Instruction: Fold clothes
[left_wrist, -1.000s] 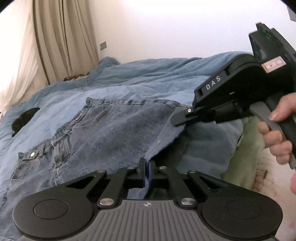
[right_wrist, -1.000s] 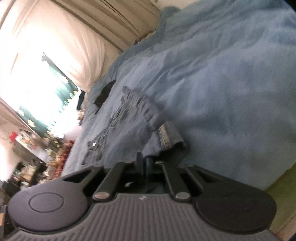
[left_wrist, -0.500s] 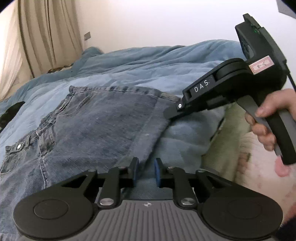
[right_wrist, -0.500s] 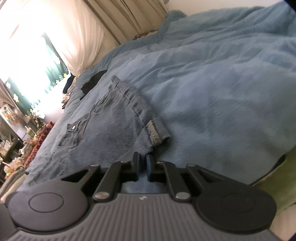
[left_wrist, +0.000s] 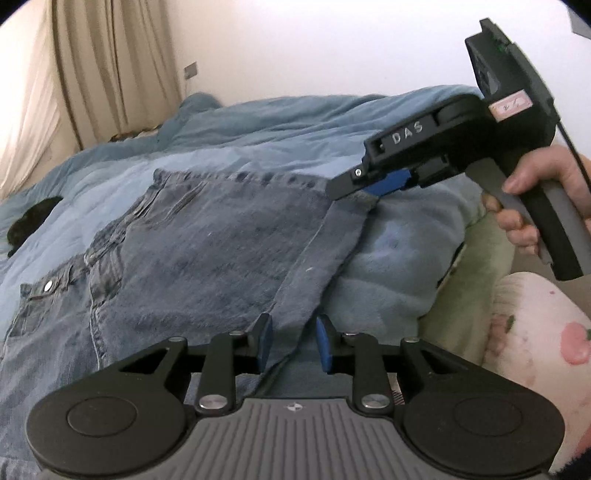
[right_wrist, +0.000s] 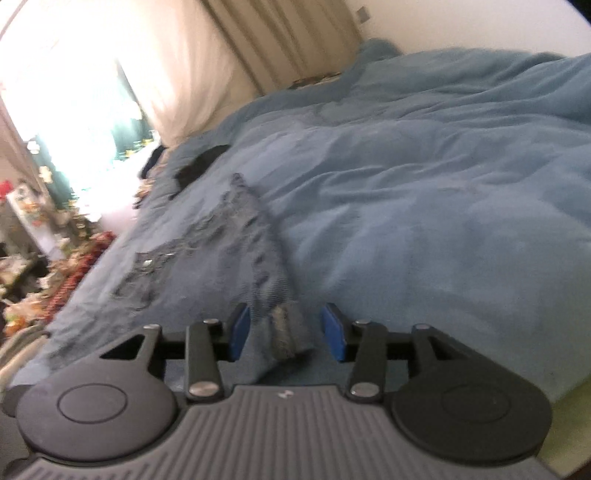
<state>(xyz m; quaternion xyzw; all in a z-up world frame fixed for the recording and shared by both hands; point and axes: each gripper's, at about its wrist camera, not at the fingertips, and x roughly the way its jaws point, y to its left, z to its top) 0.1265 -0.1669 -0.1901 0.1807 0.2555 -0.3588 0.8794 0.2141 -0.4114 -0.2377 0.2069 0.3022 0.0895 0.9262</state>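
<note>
- Jeans (left_wrist: 207, 236) lie spread flat on the blue blanket (left_wrist: 399, 243), waistband and metal button (left_wrist: 47, 285) at the left, folded leg ends at the right near the bed edge.
- Left gripper (left_wrist: 293, 341): jaws parted, blue pads (left_wrist: 265, 341) showing on both sides. The near hem of the jeans sits in the gap between them, not pinched.
- Right gripper (left_wrist: 354, 188) seen from the left wrist view: at the far right corner of the jeans, tip just over the hem corner (left_wrist: 364, 199). One blue pad visible on it; the fabric there looks free.
- Right gripper (right_wrist: 286, 332) from its own view: jaws wide apart, blue pads (right_wrist: 332, 330) clear on both sides. The cuffed hem (right_wrist: 284, 330) lies between them on the blanket, touching neither pad as far as I can tell; the frame is motion-blurred.
- Right hand (left_wrist: 535, 199) wraps the gripper handle, fingers on the trigger bar.
- Jeans in the right view run away from the gripper toward the far left, button (right_wrist: 147, 263) glinting mid-garment.
- Small black item (left_wrist: 31, 225) on the blanket at the far left, well apart from the jeans.
- Beige curtain (left_wrist: 92, 70) at the far left; bright window (right_wrist: 70, 107) in the right view, overexposed.
- Green sheet (left_wrist: 458, 295) and a pale floral fabric (left_wrist: 535, 332) at the near right past the bed edge.
</note>
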